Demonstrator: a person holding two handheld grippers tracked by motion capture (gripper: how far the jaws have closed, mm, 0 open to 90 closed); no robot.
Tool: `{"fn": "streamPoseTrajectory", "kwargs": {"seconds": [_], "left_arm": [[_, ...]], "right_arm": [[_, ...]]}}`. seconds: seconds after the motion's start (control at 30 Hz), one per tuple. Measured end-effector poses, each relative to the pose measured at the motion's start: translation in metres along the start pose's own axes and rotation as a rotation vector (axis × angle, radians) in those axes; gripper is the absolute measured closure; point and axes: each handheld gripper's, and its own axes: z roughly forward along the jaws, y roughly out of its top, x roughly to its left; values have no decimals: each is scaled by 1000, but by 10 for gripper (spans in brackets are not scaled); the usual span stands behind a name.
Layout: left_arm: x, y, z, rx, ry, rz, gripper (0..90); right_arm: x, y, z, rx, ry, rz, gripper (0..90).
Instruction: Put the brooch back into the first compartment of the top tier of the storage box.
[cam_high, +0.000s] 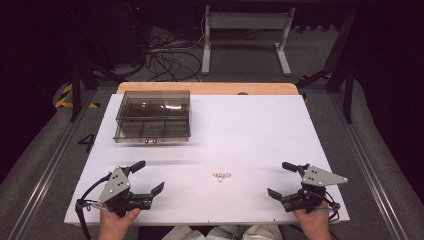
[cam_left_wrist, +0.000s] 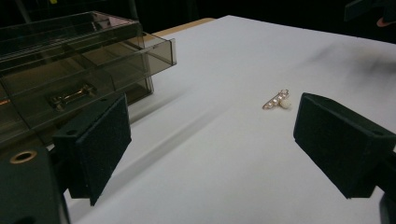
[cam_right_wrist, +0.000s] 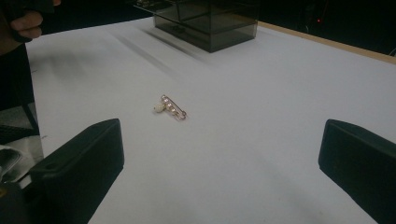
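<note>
Your left gripper (cam_high: 148, 177) and right gripper (cam_high: 280, 179) both sit low at the near edge of the table (cam_high: 260, 130), jaws spread wide with nothing between them. The small gold pin (cam_high: 221, 176) with a pearl lies flat on the bare table between the two, apart from both. The smoky drawer box (cam_high: 153, 116) stands well behind your left gripper.

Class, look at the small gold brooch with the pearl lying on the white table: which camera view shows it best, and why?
The right gripper view: the brooch lies close and sharp, its bar and pearl distinct. The left gripper view shows the brooch smaller, partly blurred. In the high view it is a tiny glint between the two grippers.
</note>
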Motion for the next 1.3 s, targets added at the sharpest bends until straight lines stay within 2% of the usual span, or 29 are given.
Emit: {"fn": "streamPoseTrajectory", "kwargs": {"seconds": [0.17, 0.5, 0.67, 0.97, 1.3], "left_arm": [[-2, 1, 0, 8, 13, 26, 121], [-1, 1, -3, -2, 5, -2, 123], [-3, 2, -3, 3, 14, 24, 123], [-3, 5, 0, 12, 7, 15, 126], [0, 19, 11, 32, -43, 8, 129]], "right_arm": [[0, 0, -1, -8, 2, 0, 9], [0, 1, 0, -15, 6, -4, 14], [-1, 1, 0, -12, 6, -6, 15], [-1, 0, -1, -11, 7, 4, 16], [0, -3, -4, -2, 4, 15, 16]]}}
